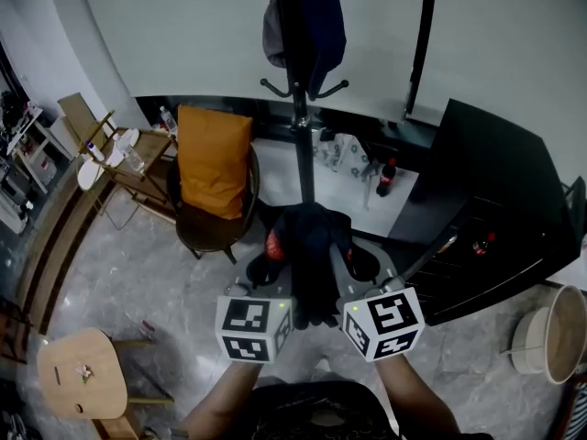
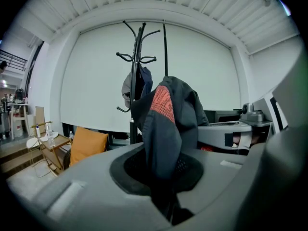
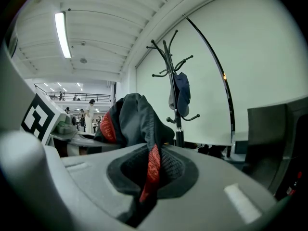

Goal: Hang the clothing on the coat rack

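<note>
The left gripper has its jaws closed narrowly on a fold of the clothing, the cloth pinched tight in the slot between them. The right gripper is clamped on it in the same way, with a red strip of the fabric running down into its jaws.

The clothing is a dark navy, almost black piece, bunched into a rumpled mound. It has a red patterned patch on one side and red trim on the other. It is held up in the air between the two grippers, rising above both sets of jaws, and sits at twelve o'clock from the person's chest.

Both forearms reach straight forward, side by side and close together. The two marker cubes face up and the jaws point ahead.

The coat rack stands at twelve o'clock beyond the bundle, apart from it. A blue and grey item hangs near the top of its pole. A chair with an orange cushion sits at about ten o'clock.
</note>
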{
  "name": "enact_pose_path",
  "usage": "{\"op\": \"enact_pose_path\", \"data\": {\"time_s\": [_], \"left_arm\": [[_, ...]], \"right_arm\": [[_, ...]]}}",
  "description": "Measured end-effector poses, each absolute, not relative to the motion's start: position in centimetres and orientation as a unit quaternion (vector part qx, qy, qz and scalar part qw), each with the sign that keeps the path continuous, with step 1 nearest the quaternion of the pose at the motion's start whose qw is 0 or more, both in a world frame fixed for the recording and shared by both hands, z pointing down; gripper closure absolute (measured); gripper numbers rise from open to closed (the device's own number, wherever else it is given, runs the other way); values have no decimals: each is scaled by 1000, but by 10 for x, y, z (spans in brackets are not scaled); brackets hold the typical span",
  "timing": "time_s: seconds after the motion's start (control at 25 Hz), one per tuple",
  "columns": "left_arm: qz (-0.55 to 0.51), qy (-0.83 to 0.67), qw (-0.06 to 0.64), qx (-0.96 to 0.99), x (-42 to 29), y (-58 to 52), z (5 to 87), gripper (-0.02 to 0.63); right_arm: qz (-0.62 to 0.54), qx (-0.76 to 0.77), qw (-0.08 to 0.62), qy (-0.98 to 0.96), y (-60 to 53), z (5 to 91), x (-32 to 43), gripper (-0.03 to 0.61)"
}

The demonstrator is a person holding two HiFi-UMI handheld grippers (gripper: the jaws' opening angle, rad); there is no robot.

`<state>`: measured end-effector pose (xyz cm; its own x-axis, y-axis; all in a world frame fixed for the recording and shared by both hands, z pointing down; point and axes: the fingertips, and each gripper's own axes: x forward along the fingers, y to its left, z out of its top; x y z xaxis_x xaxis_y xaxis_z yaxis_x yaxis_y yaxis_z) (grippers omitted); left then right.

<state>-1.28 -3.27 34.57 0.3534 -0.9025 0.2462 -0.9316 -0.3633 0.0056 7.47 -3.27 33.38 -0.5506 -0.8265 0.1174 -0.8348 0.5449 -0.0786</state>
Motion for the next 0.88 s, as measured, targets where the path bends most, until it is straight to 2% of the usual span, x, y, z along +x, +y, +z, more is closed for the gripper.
{"op": "enact_pose_path", "data": {"time_s": [0.88], "left_arm": [[91, -553, 72, 825, -29, -125, 342, 571]], "right_arm": [[40, 484, 42, -873, -118, 328, 63, 552]]}}
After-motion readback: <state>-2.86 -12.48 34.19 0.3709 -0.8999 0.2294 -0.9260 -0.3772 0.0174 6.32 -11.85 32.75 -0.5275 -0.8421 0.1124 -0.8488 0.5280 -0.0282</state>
